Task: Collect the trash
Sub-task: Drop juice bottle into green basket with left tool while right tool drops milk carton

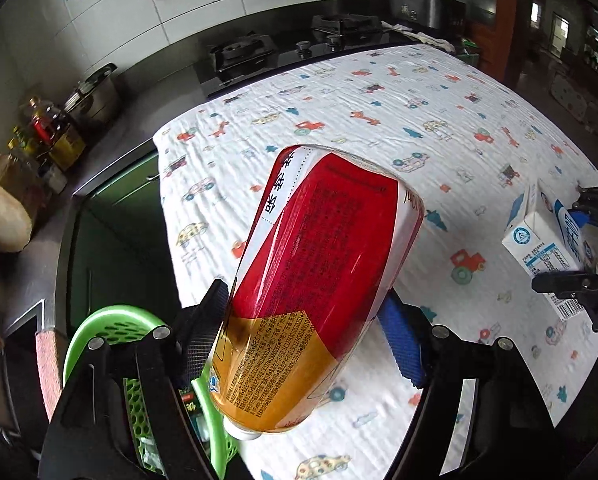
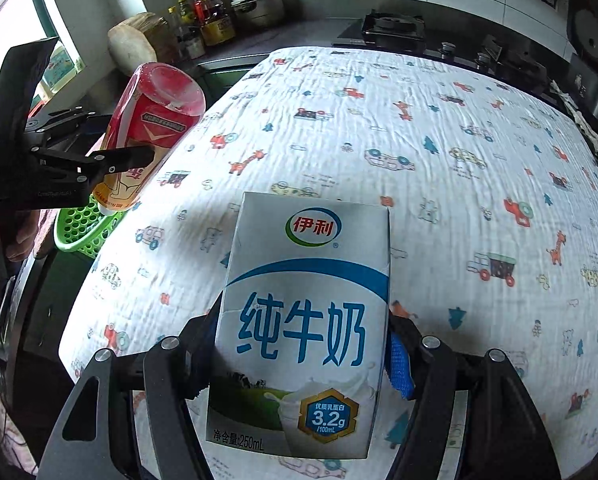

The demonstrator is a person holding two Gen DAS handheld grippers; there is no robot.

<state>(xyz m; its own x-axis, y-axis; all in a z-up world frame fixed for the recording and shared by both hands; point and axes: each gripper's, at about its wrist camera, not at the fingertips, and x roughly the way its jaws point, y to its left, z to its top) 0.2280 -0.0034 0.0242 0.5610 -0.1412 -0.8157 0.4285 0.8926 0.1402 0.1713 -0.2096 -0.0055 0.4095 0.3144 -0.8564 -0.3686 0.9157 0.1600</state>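
You had the left hand-held gripper (image 1: pixel 303 320) pinching a red-and-gold drink bottle (image 1: pixel 319 280) across its body, cap end down and base up, w/ the cap hanging over the rim of the green perforated basket (image 1: pixel 111 320). My read: held inverted like that so it drops neck-first into the basket, which sat just off the left edge of the bench (image 2: pixel 379 128), lower than the top. No earlier frame here, so whether that grip was loosening I can't say; in the left wrist view the pads looked to be touching the bottle's sides.

Your right hand-held gripper (image 2: pixel 303 344) was clamped on a white-and-blue milk carton (image 2: pixel 303 320), pads on its two narrow sides, carton lifted clear of the vehicle-print cloth (image 2: pixel 419 160), judging by its shadow below. Prob. carried that way to follow the bottle to the same basket, still well apart from it.

Hard to see: basket contents mostly blocked by the gripper frame, only scraps of something inside, prob. wrappers. Carton's bottom edge was cut off by the frame edge. Your hands showed only as a dark sliver at the left border of the right wrist view. Bottle cap half-hidden under the label.
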